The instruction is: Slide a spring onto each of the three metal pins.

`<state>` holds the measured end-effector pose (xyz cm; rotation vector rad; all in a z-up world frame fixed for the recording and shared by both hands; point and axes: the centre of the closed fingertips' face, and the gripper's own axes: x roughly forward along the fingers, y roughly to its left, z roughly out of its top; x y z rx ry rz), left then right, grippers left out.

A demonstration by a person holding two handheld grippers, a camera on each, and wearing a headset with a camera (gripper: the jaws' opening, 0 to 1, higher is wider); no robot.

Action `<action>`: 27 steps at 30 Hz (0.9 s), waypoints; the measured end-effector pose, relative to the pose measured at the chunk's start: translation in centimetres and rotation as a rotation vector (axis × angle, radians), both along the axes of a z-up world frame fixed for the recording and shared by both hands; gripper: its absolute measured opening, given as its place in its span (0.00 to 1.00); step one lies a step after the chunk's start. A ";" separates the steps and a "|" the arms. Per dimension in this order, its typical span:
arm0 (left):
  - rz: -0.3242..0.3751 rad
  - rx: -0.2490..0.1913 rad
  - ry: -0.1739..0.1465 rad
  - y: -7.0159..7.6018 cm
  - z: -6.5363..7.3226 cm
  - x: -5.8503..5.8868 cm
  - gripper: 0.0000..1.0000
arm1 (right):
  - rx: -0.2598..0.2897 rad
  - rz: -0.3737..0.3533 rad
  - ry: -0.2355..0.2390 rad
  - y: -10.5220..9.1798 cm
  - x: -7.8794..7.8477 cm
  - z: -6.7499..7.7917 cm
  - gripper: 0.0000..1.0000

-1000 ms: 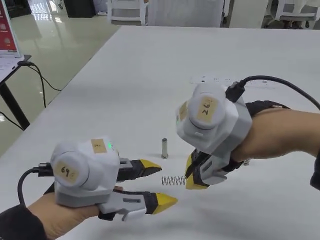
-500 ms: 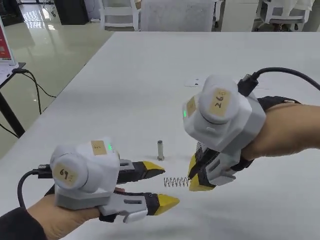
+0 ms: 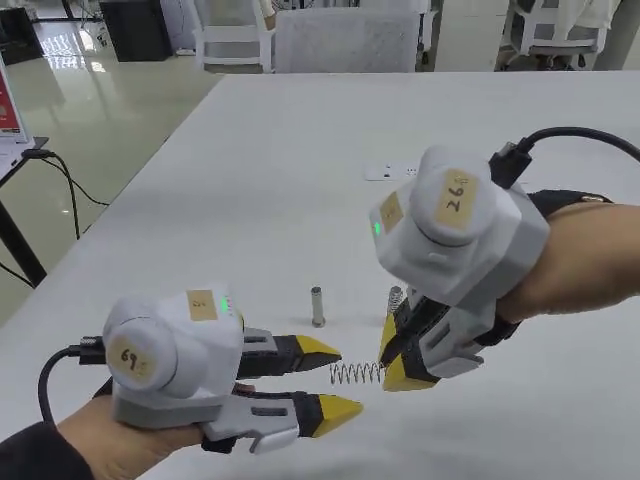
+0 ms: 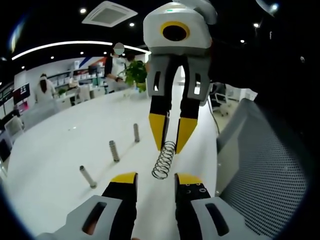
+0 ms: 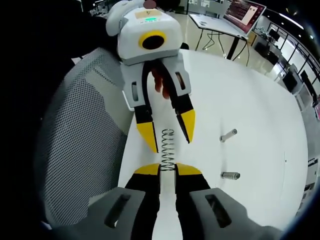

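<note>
The spring (image 3: 356, 373) hangs level above the table (image 3: 250, 180), one end pinched between the pressed-together jaws of the right gripper (image 3: 393, 367). Its free end points to the left gripper (image 3: 347, 380), whose jaws are spread wide around it. I judge this is to steady the spring. Beyond the tips stand a bare pin (image 3: 318, 306) and a pin already wearing a spring (image 4: 114, 150).

White chairs (image 3: 236, 38) stand beyond the white table (image 3: 300, 150) on glossy floor (image 3: 120, 90).
</note>
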<state>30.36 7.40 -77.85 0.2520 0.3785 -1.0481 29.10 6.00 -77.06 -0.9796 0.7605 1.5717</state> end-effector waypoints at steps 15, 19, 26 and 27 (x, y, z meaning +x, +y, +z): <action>-0.011 0.004 -0.011 -0.1 0.1 -0.3 0.17 | -0.004 0.005 -0.004 0.0 -0.2 0.2 0.07; -0.015 0.002 -0.013 -0.1 0.2 -0.3 0.15 | -0.009 0.012 -0.006 0.0 -0.3 0.1 0.07; -0.027 -0.010 -0.016 -0.4 0.4 -0.5 0.13 | -0.023 0.018 -0.020 -0.2 0.0 -0.2 0.07; -0.029 -0.011 -0.017 -0.4 0.4 -0.5 0.12 | -0.028 0.019 -0.021 -0.3 0.0 -0.3 0.07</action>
